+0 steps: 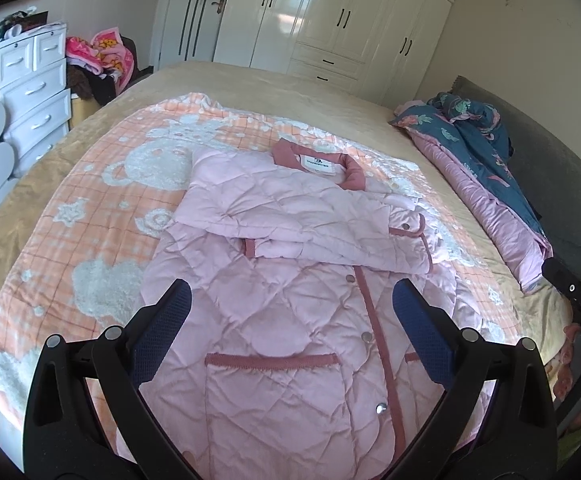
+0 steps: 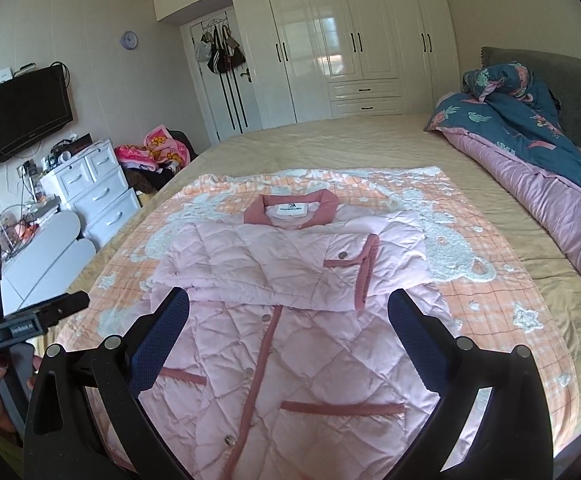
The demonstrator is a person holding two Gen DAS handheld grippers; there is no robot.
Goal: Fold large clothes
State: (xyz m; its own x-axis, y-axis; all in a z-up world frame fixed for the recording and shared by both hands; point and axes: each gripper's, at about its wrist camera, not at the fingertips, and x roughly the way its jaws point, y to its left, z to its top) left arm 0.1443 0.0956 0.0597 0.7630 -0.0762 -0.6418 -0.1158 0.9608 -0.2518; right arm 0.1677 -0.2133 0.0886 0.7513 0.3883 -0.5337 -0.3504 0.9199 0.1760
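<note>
Your bed (image 1: 330,92) carries an orange checked blanket (image 1: 102,200), and on it lies the pink quilted coat (image 1: 290,320), sleeves folded across its chest. Your left gripper (image 1: 290,308) and right gripper (image 2: 288,316) hover released above its hem, grasping nothing.

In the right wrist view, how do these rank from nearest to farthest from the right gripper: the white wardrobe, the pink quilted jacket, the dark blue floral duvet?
1. The pink quilted jacket, directly under the open right gripper, on the bed.
2. The dark blue floral duvet, bunched far right by the headboard.
3. The white wardrobe, beyond the bed, against the back wall.
</note>
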